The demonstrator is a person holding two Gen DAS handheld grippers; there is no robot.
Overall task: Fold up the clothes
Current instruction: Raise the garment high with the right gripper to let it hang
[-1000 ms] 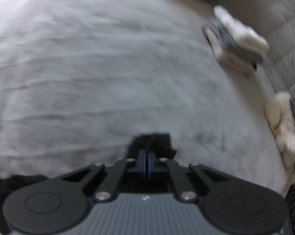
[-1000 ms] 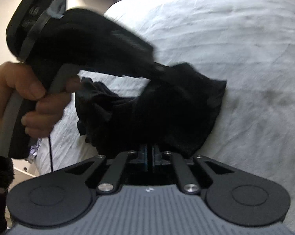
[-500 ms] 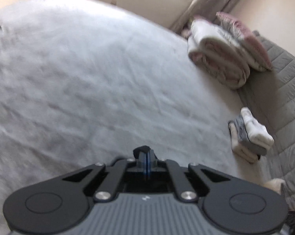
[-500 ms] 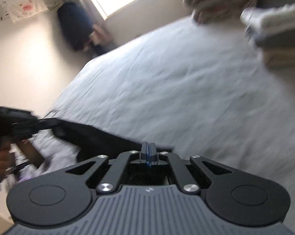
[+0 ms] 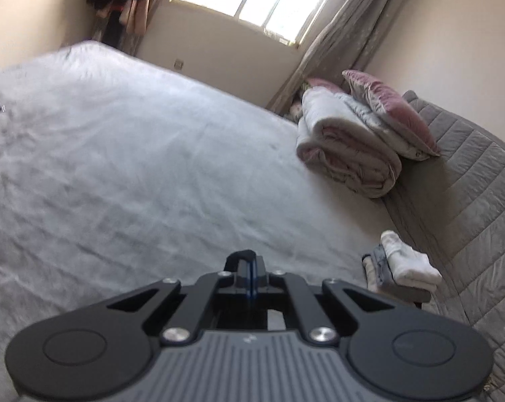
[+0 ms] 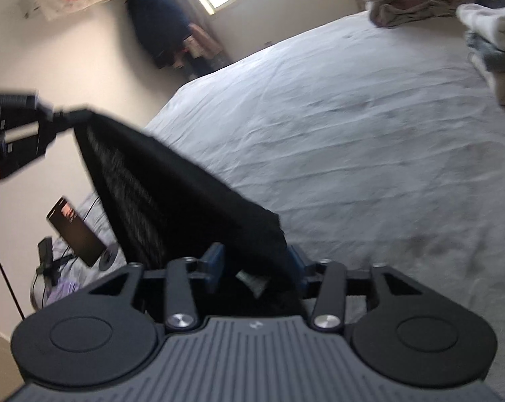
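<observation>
Left tongs (image 5: 251,269): fingers pressed together; the right wrist view shows them (image 6: 65,115) pinching one corner of the black garment, raised off the bed's left edge.
Right tongs (image 6: 252,264): fingers apart, the garment's other end lying between them; whether they touch it I cannot tell.
Black garment (image 6: 172,187): stretched taut in the air between both tongs, above the bed's near left part.
Bed (image 5: 135,154): wrinkled pale grey sheet.
Folded clothes stack (image 5: 400,268): at the bed's right edge.
Rolled duvet (image 5: 346,147): far right corner, pink pillow (image 5: 389,110) on top.
Phone on stand (image 6: 76,231): past the bed's left edge.
</observation>
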